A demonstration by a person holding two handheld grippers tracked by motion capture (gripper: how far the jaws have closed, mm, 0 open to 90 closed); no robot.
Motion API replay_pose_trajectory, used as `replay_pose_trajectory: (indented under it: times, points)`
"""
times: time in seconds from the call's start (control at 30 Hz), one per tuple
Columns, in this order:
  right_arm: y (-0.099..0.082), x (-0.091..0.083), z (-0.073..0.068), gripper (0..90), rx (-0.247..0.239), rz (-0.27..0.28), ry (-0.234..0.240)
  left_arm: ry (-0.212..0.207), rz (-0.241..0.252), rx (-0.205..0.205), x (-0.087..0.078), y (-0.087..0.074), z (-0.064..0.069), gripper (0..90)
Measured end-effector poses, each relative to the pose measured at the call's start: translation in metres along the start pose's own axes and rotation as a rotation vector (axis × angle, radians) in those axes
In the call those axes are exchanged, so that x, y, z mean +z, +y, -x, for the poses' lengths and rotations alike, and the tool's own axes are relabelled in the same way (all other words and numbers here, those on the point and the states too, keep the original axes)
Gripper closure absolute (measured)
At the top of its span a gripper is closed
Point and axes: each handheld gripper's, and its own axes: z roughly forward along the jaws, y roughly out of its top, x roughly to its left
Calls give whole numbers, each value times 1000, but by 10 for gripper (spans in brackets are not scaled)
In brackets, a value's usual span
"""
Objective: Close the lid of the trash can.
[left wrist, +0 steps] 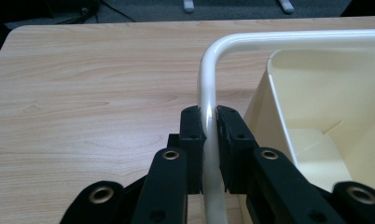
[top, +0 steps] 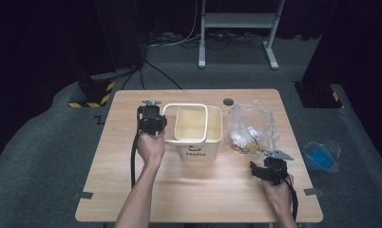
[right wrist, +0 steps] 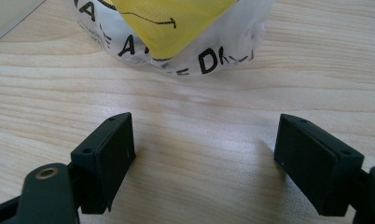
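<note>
- My left claw [left wrist: 209, 122] pinches the cream bin's [top: 213, 124] white tubular handle [left wrist: 207, 79].
- Beside the bin, my right claw [right wrist: 204, 149] sits spread near a clear plastic bag [top: 252, 124].

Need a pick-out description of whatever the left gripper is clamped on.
Start at the wooden table; near its middle stands a cream bin printed "Hello". The left gripper is shut on its handle, a thin cream hoop raised over the bin's left side. The neighbouring plastic bag is clear and crumpled.
</note>
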Motion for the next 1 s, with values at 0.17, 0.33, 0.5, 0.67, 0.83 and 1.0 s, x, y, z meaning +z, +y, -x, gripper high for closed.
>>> replay_pose_trajectory:
  times: [0.17, 0.33, 0.5, 0.67, 0.83, 1.0]
  points:
    - [0, 0, 0, 198, 2, -1, 0, -1, -10, -3, 1, 0, 2, 809]
    - [0, 0, 0, 197, 2, -1, 0, -5, -4, -9, 2, 0, 3, 808]
    - [0, 0, 0, 198, 2, -1, 0, -15, -8, -11, 4, 0, 6, 808]
    - [0, 0, 0, 198, 2, 0, 0, -15, -10, -15, 5, 1, 9, 808]
    - [0, 0, 0, 198, 3, -1, 0, -17, -9, -13, 6, 2, 13, 808]
    - [0, 0, 0, 198, 3, -1, 0, -17, -16, 1, 7, 4, 18, 807]
